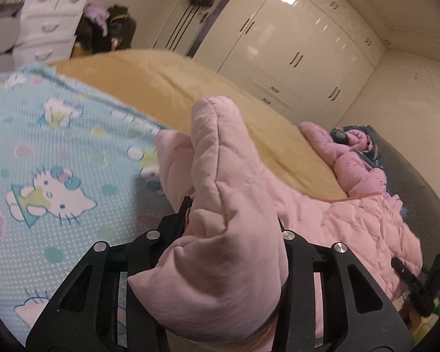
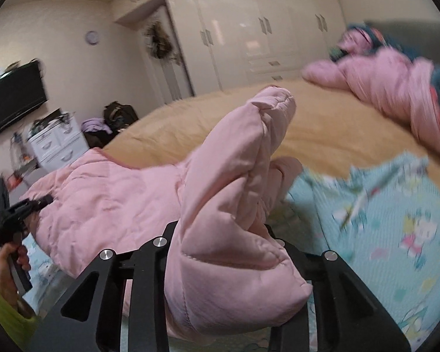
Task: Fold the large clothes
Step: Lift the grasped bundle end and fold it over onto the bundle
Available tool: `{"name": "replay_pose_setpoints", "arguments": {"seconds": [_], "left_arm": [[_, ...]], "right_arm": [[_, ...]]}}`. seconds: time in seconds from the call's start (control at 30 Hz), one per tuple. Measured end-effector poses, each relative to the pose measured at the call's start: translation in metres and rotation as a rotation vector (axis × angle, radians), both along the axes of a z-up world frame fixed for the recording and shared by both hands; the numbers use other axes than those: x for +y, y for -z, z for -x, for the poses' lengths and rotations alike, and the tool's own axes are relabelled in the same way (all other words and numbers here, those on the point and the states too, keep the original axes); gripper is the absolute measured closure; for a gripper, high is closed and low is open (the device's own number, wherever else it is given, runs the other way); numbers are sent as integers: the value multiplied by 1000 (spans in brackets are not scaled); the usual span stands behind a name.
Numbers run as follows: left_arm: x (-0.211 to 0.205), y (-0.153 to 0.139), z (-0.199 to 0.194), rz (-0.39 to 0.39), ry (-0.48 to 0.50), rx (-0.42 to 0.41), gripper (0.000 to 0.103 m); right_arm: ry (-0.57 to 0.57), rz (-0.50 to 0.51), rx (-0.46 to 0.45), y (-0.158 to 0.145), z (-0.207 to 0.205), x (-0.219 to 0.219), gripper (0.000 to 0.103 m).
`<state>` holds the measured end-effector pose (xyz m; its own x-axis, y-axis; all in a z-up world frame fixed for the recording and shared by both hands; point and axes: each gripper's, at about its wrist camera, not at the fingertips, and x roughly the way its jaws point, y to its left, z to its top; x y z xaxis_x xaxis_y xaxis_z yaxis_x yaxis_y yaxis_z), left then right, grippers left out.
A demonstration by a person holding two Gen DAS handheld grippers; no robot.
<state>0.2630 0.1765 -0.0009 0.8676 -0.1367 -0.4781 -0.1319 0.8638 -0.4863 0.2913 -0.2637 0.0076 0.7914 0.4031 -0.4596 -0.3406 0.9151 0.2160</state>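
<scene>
While the left gripper (image 1: pixel 234 205) and right gripper (image 2: pixel 220 228) each clench a bunched edge of the pink quilted padded garment (image 2: pixel 108 193), uneven lifting risks slippage.

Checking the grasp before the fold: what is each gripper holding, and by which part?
Both hold the pink quilted garment: each gripper, left and right, clamps a bunched fold of it.

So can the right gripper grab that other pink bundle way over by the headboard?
Probably not now: the right gripper is shut on the pink quilt, and the pink bundle lies across the yellow bed.
</scene>
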Motion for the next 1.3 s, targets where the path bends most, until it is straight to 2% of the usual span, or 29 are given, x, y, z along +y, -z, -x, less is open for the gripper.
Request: {"name": "replay_pose_setpoints", "arguments": {"seconds": [0.13,0.27,0.4,0.57,0.73,1.07,1.17,1.27,1.3], "left_arm": [[-7,-22,21,-30,14,-47,74],[-11,-36,44,-55,15,-71,75],[-13,-37,67,-70,14,-71,75],[-14,-24,91,-94,2,-39,75],[-13,-5,103,-123,-28,12,75],[-2,24,108,-128,-79,104,71],[-4,30,107,-152,-94,123,68],[-3,37,105,-162,-109,147,63],[-3,38,105,-164,-113,152,60]], "right_arm": [[-67,32,-69,-21,27,12,74],[-104,25,-97,-30,49,18,74],[-120,12,-91,-28,73,17,74],[-101,-12,-45,-16,93,6,74],[-30,-61,33,6,103,-13,74],[168,-263,300,74,96,-65,71],[215,-300,366,91,95,-73,68],[257,-314,419,104,95,-75,60],[275,-313,439,109,95,-75,53]]}}
